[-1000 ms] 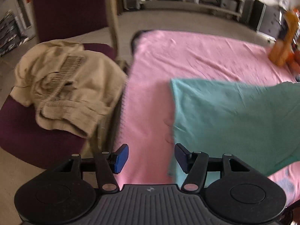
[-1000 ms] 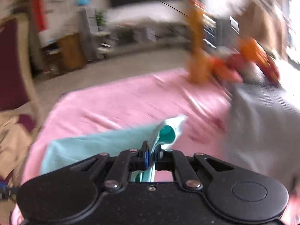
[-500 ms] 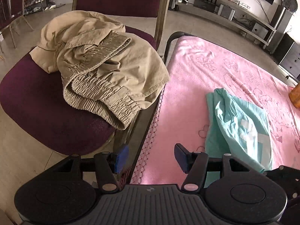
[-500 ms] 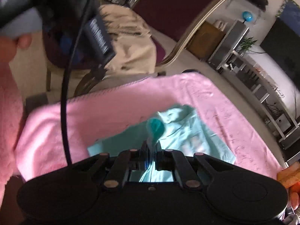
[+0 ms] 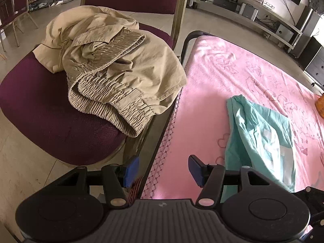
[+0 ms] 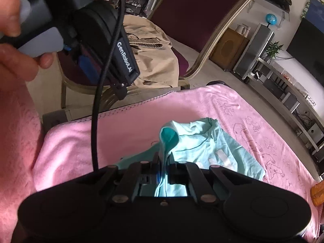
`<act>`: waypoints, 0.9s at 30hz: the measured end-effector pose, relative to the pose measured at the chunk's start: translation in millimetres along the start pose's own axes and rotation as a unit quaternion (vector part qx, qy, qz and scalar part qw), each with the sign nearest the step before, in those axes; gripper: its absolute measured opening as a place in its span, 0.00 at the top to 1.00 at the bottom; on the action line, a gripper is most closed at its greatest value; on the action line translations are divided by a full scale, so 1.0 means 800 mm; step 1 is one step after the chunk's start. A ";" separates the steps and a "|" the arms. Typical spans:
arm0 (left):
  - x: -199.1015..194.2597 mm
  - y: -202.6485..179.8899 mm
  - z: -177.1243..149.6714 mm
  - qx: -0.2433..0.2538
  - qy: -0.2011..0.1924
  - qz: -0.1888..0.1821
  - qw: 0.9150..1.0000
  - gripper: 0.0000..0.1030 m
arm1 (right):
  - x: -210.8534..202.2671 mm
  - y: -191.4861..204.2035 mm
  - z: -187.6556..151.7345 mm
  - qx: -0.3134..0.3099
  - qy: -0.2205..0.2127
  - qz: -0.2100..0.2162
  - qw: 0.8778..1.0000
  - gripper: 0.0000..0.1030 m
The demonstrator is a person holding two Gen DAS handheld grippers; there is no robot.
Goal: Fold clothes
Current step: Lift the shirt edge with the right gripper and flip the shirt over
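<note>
- right gripper (image 6: pixel 165 162) clamped on a fold of the teal shirt (image 6: pixel 204 141), rest of it on the pink blanket (image 5: pixel 212 93), near front edge
- left gripper (image 5: pixel 163 171) wide apart, empty, above blanket's left edge
- beige trousers (image 5: pixel 113 70) heaped on maroon chair (image 5: pixel 40 109)

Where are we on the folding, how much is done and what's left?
Nothing looks folded yet. In hand: the right gripper is shut on a bunched edge of the teal T-shirt, which lies crumpled on the pink blanket. The left gripper is open and holds nothing, over the blanket's edge. Left to do: the shirt itself, then the beige trousers heaped on the maroon chair.
</note>
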State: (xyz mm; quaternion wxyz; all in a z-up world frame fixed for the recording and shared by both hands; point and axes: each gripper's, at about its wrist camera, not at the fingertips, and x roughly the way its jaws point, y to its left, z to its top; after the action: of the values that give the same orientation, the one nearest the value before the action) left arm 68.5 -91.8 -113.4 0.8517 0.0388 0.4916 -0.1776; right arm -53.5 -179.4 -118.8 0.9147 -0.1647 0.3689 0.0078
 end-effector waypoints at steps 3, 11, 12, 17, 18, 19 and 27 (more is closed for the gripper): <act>-0.003 0.005 0.000 -0.006 -0.007 -0.006 1.000 0.44 | -0.015 -0.017 0.004 0.031 0.000 0.032 0.999 0.76; -0.011 -0.012 -0.004 0.021 -0.028 -0.040 0.999 0.53 | -0.095 -0.117 -0.013 0.110 -0.011 -0.017 0.994 0.46; -0.010 -0.022 -0.007 0.037 -0.027 -0.047 0.998 0.53 | -0.105 -0.130 -0.016 0.118 -0.011 -0.027 0.993 0.46; 0.010 -0.087 -0.026 0.119 0.002 -0.086 0.989 0.55 | -0.127 -0.179 -0.040 0.137 -0.006 -0.083 0.987 0.45; 0.015 -0.099 -0.031 0.133 0.009 -0.090 0.987 0.55 | -0.116 -0.181 -0.050 0.134 0.002 -0.097 0.986 0.45; 0.020 -0.111 -0.035 0.146 0.016 -0.093 0.985 0.55 | -0.102 -0.182 -0.060 0.135 0.012 -0.109 0.985 0.45; 0.055 -0.131 -0.061 0.206 0.080 -0.054 0.974 0.52 | -0.038 -0.159 -0.096 0.237 0.022 0.018 0.971 0.95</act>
State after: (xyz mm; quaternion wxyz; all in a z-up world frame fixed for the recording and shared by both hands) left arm 12.7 -189.8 -164.2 0.7723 0.2009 0.5126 -0.3170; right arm -109.8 -320.1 -112.5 0.9192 0.0630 0.3829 -0.0665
